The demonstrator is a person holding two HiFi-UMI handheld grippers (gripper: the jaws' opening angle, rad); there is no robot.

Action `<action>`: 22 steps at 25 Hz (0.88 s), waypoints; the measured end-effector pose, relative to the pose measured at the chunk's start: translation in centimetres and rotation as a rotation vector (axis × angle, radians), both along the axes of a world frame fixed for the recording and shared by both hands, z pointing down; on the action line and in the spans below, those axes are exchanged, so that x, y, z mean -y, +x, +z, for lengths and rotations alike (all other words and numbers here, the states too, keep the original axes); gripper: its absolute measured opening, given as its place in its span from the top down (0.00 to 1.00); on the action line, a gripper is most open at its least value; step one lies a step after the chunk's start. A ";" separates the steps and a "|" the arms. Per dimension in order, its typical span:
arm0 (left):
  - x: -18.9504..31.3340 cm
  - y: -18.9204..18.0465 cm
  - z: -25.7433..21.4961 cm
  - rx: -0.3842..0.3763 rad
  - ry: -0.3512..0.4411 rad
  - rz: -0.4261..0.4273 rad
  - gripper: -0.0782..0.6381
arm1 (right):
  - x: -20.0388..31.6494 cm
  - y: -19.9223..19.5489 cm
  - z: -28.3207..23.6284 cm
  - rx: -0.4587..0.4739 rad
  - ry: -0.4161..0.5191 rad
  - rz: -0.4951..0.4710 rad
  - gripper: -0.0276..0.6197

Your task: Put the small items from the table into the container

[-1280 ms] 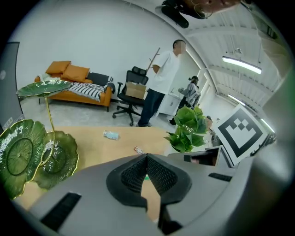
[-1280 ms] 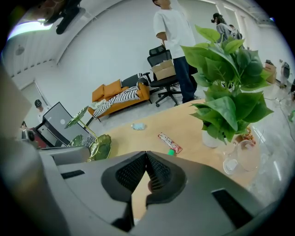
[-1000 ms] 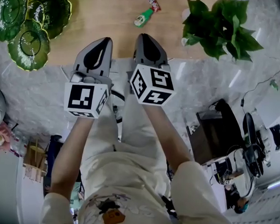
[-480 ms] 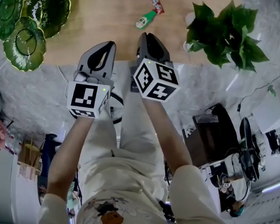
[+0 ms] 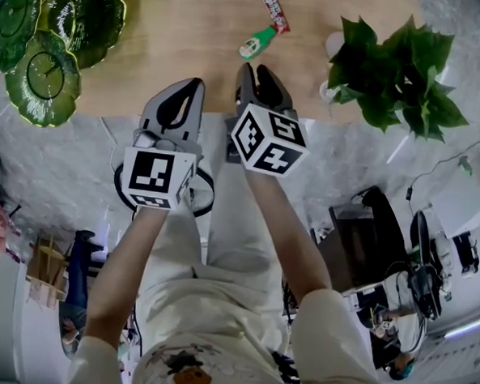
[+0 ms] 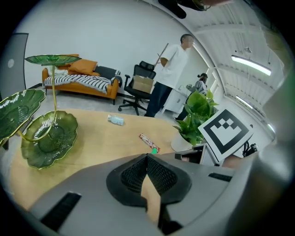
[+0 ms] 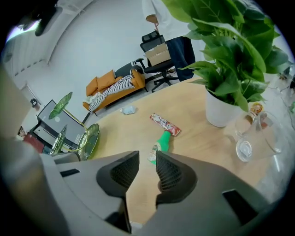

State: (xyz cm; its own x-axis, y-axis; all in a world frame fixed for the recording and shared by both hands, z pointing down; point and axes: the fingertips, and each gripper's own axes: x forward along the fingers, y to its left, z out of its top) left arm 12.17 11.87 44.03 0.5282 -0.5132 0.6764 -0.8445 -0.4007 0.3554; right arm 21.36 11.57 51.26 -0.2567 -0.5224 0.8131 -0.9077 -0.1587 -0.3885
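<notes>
– Since you've got all three views up, what's at the far left of the counter (image 5: pixel 176 37)?
– Green leaf-dish stand (image 5: pixel 48 78): three glass leaf-shaped dishes on a thin gold stem, standing on the wood.
– Left tool?
– Left hand-held gripper (image 5: pixel 197 82) is over the counter's near edge, pointing down and away from the person. Jaws together, tips meeting, nothing between them.
– And the right?
– Right hand-held gripper (image 5: pixel 256 69) is just beside it, reaching slightly further onto the counter. Jaws opening, with a clear gap and nothing between the pads.
– Where are the items?
– Green bottle (image 5: pixel 257 42) lies on its side just beyond the right jaws, apart from them. In the right gripper view it lines up with the gap. Red wrapped bar (image 5: pixel 272 6) lies just past the bottle's green end; touching or not, can't tell. Pale crumpled packet (image 6: pixel 116 120) lies further back, well apart from both, near the far edge.
– Far right?
– Potted plant (image 5: pixel 397 71) in a white pot at the counter's right end, with a clear glass (image 7: pixel 251 138) just beside the pot.
</notes>
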 end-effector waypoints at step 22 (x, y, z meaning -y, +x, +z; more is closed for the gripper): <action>-0.7 -0.9 2.0 0.003 -0.025 -0.019 0.89 | 0.9 -0.1 5.0 -0.024 -0.073 0.036 0.69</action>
State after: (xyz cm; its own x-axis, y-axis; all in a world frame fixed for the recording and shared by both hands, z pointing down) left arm 11.28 12.60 46.03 0.5166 -0.5059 0.6908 -0.8528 -0.3758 0.3626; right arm 21.28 10.70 56.22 -0.2184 -0.4697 0.8554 -0.9099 -0.2187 -0.3524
